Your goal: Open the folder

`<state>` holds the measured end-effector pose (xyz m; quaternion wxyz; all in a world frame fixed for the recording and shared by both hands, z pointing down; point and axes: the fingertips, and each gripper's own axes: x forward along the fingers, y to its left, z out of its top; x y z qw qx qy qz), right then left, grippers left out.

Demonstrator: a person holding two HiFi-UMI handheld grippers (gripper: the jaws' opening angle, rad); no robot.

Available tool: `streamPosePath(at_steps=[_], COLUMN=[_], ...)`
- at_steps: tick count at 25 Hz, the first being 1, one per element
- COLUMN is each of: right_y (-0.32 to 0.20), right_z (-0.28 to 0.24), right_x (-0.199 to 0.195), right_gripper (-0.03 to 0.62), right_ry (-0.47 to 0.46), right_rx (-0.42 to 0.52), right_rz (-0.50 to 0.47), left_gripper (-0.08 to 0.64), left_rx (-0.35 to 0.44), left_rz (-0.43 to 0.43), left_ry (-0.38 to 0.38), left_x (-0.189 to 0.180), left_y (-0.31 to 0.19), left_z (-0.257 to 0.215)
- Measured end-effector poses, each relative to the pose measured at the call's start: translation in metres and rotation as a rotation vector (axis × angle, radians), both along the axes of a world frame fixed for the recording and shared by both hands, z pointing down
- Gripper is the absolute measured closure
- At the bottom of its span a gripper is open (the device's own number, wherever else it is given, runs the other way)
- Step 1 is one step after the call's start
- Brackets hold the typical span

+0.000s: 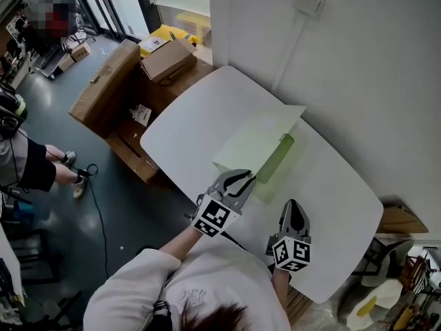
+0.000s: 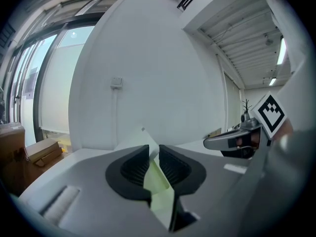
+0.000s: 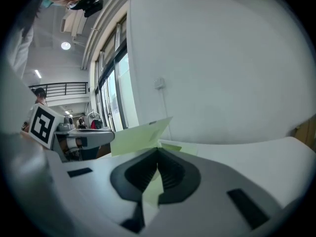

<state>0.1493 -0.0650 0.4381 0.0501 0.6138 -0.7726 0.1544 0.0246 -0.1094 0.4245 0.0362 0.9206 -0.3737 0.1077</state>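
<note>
A light green folder (image 1: pixel 258 140) lies on the white table (image 1: pixel 200 109) with its cover lifted and tilted toward the wall. The cover's near edge (image 2: pixel 160 194) stands between the jaws of my left gripper (image 1: pixel 242 180) (image 2: pixel 154 154). The jaws are slightly apart, with a gap showing beside the thin sheet. My right gripper (image 1: pixel 294 209) (image 3: pixel 158 154) hovers to the right of the folder, above the table's near side. Its tips meet and it holds nothing. The raised cover (image 3: pixel 140 135) and my left gripper (image 3: pixel 94 138) show in the right gripper view.
A white wall (image 1: pixel 344 81) with a socket (image 1: pixel 310 2) runs along the table's far side. Cardboard boxes (image 1: pixel 110 81) stand on the floor beyond the table's left end. A person's legs (image 1: pixel 41 167) show at far left. More cardboard (image 1: pixel 400 219) lies off the right end.
</note>
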Motion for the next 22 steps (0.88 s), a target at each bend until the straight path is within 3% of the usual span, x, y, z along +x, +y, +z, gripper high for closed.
streamPosePath(at_steps=[12,22], right_y=[0.006,0.007], right_z=[-0.019,-0.020], right_x=[0.007,0.005], right_gripper=[0.586,0.586], right_ry=[-0.023,-0.025], right_rx=[0.052,0.055], right_rz=[0.027,0.021], left_gripper=[0.503,0.503], left_rx=[-0.086,-0.083], left_rz=[0.041,0.049], left_ry=[-0.018,-0.009], left_x=[0.019,0.019], left_y=[0.019,0.026], left_z=[0.025,0.020])
